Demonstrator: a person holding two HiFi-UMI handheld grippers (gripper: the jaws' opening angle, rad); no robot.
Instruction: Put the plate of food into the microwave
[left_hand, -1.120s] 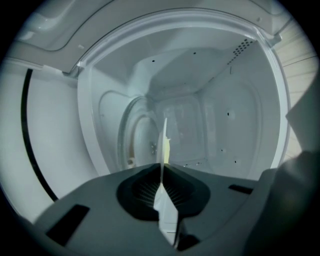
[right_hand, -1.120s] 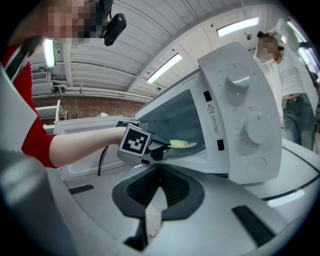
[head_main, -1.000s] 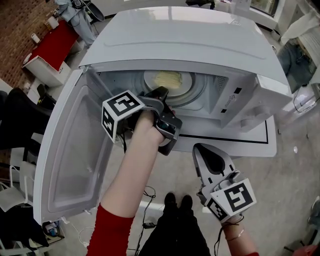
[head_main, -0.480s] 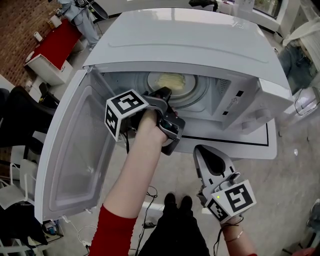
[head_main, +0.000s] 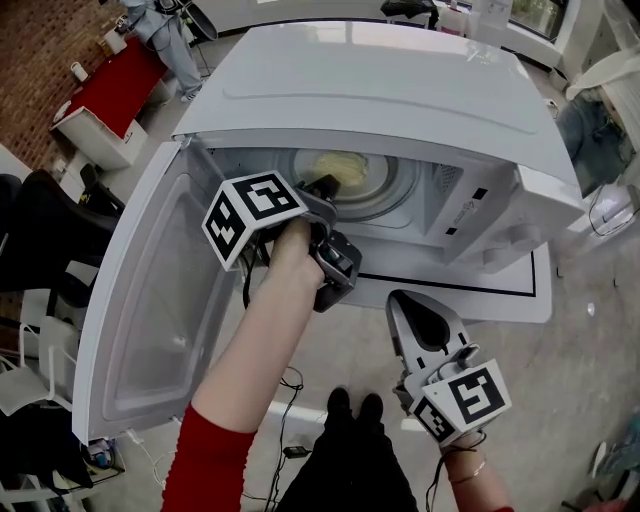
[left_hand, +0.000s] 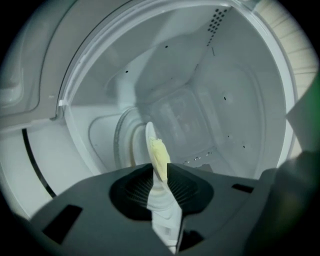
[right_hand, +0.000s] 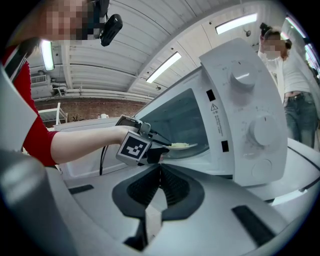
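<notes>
The plate (head_main: 372, 186) is a thin, stiff white dish, probably light but breakable, with a smooth rim that could slip in a two-pad pinch. The pale yellow food (head_main: 343, 165) heaped on it looks soft and would slide if the dish tipped, so the bare rim on the near side is the sensible place to hold, keeping it level. The plate is inside the open microwave (head_main: 380, 90), low over the round turntable (head_main: 405, 188); whether it has fully settled there is hard to tell. The left tool (head_main: 322, 190) reaches in through the doorway past the swung-out door (head_main: 150, 300). Its own view shows the plate (left_hand: 150, 137) edge-on, its near rim standing between the two pads (left_hand: 187, 187), with food (left_hand: 159, 157) just beyond them. Those jaws are opening, loosening off the rim. The right tool (head_main: 405, 300) hangs outside, below the microwave's front, well apart from the plate, jaws together on nothing.
</notes>
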